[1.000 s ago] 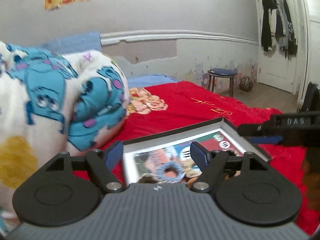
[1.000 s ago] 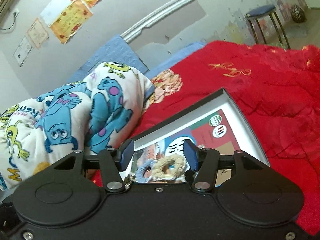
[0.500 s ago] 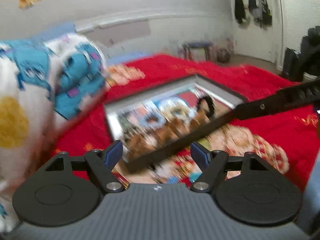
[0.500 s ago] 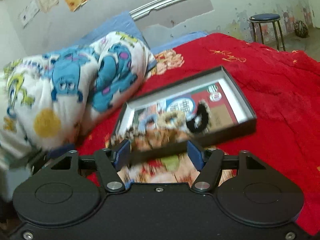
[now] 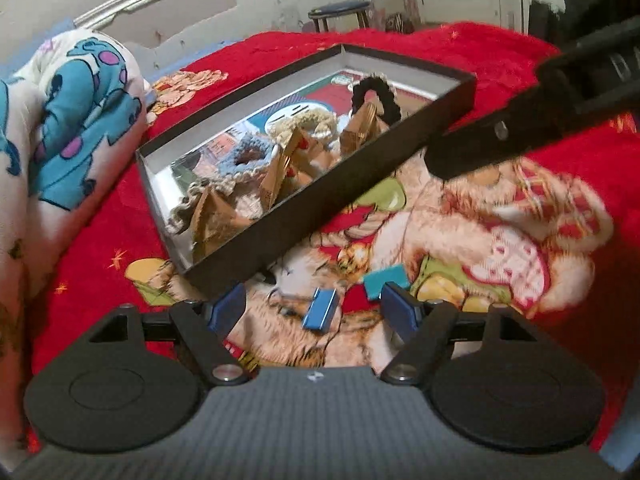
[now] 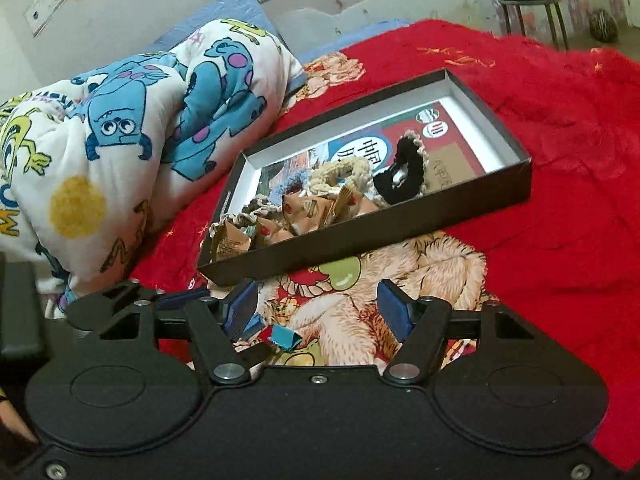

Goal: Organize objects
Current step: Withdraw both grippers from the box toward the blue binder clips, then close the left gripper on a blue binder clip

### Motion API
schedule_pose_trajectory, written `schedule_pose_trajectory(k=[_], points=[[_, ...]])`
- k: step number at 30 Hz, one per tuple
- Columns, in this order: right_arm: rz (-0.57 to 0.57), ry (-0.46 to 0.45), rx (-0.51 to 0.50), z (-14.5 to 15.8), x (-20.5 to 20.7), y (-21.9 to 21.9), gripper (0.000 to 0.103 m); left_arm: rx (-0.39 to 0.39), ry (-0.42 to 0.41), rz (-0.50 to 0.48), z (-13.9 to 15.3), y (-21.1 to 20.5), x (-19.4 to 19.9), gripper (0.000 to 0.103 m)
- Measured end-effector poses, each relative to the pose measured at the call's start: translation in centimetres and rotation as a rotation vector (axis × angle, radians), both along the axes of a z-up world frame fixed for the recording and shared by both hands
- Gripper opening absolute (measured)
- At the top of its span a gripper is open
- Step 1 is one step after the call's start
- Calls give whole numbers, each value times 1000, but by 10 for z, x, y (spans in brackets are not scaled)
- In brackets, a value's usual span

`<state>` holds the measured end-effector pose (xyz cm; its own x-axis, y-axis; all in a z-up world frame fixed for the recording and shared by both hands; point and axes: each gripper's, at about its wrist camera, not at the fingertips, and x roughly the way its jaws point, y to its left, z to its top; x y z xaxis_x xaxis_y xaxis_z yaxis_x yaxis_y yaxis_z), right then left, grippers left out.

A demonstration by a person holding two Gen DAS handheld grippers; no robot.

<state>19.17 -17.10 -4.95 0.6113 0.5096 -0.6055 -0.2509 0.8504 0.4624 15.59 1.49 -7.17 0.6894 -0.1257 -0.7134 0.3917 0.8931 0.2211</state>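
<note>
A shallow black box (image 5: 360, 172) (image 6: 472, 204) lies on the red bedspread. It holds a black scrunchie (image 5: 378, 92) (image 6: 404, 176), a cream one (image 6: 340, 172), a blue one (image 5: 244, 156) and several tan snack packets (image 5: 276, 178) (image 6: 316, 208). On the cartoon print in front of the box lie two blue binder clips (image 5: 322, 308) (image 5: 386, 286); one shows in the right wrist view (image 6: 284, 336). My left gripper (image 5: 314, 314) is open and empty just above the clips. My right gripper (image 6: 318, 312) is open and empty in front of the box; its arm crosses the left wrist view (image 5: 540, 120).
A rolled white blanket with blue monsters (image 5: 68, 120) (image 6: 140, 132) lies left of the box. A blue-topped stool (image 6: 528, 12) and a ball (image 6: 604, 24) stand on the floor beyond the bed. The bed edge is at the right (image 6: 624, 420).
Both grippers have pulled back from over the box toward the near side of the bed. The box now lies farther off and the binder clips have come into view.
</note>
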Motion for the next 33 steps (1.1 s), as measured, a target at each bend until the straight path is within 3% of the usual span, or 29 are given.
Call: schedule_pose_trajectory(k=[4,8,16,22,26,33], points=[[7,3,-3,-1,1,2,65,-46,35,14,-5,6,9,83],[1,25,-10,-6,3,3,65,-156,99,65,-7,22,14,83],[24,26,-20,-8,1,10,65,-163,94,26,-8,24,16,81],[36,38,-29,-11,0,13,65,-170,77,3,-10,23,13,65],[50,27,-49,-11,-1,18,65,-200,98,-20,-9,22,13,48],[64,28,-64,-13,-3,24,65,-190,106,-19,-2,20,11,45]])
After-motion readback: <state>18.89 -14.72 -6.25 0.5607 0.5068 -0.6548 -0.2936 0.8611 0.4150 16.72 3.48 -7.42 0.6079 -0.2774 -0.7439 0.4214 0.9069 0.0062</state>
